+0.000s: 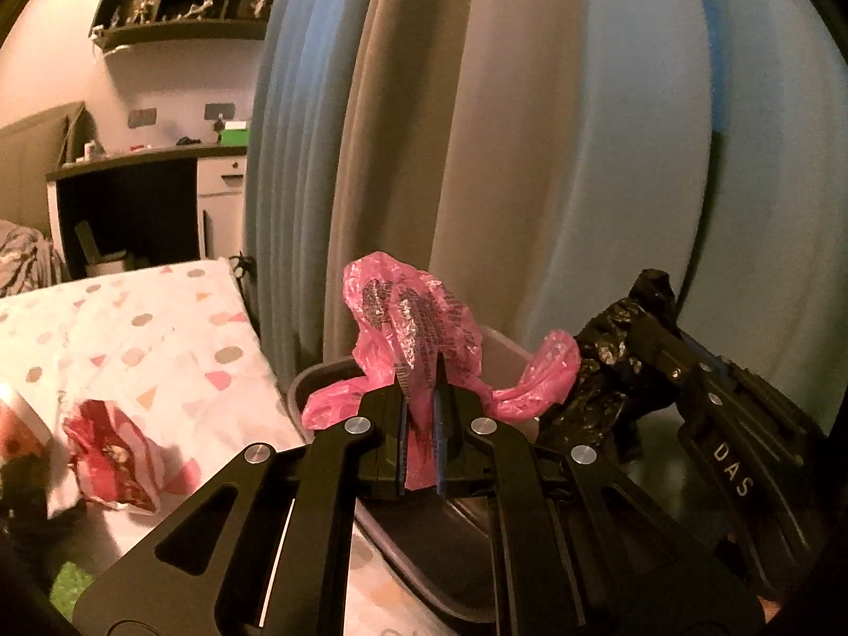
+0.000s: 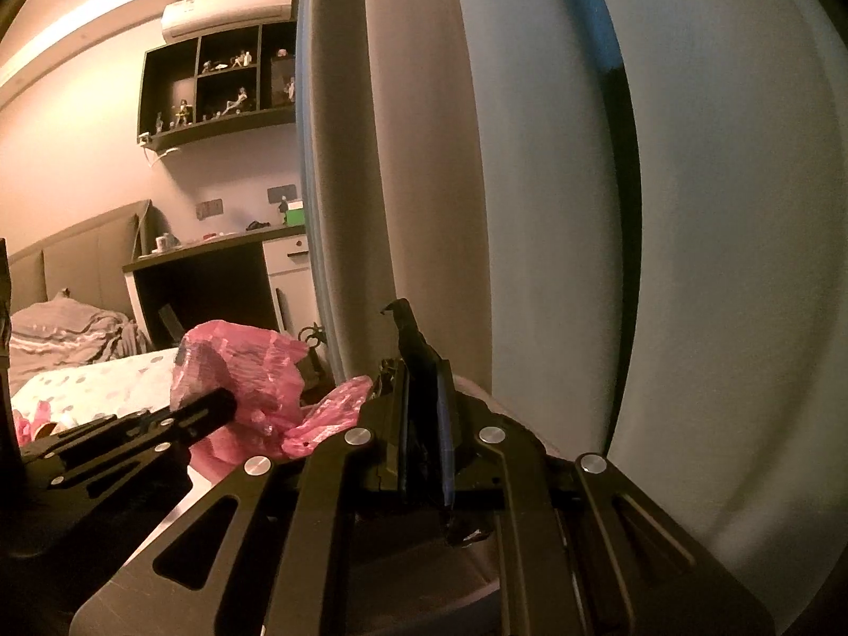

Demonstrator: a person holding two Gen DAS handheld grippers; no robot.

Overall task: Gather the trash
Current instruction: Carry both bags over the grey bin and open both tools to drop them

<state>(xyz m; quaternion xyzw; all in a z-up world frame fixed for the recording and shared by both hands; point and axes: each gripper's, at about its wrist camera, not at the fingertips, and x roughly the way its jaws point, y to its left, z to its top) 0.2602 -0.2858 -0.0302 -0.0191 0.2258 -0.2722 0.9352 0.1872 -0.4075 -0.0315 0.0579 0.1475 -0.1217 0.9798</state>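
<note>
Left wrist view shows the left gripper clamped on a pink bag above the bin, while the right gripper pinches a black bag.

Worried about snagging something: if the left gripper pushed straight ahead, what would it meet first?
Beyond the pink bag it holds, the left gripper would likely meet the curtain first; depth is unclear.

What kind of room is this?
Most likely a bedroom. There is a bed with rumpled covers, a desk against the wall, and a wall shelf full of little figures, beside long curtains.
</note>
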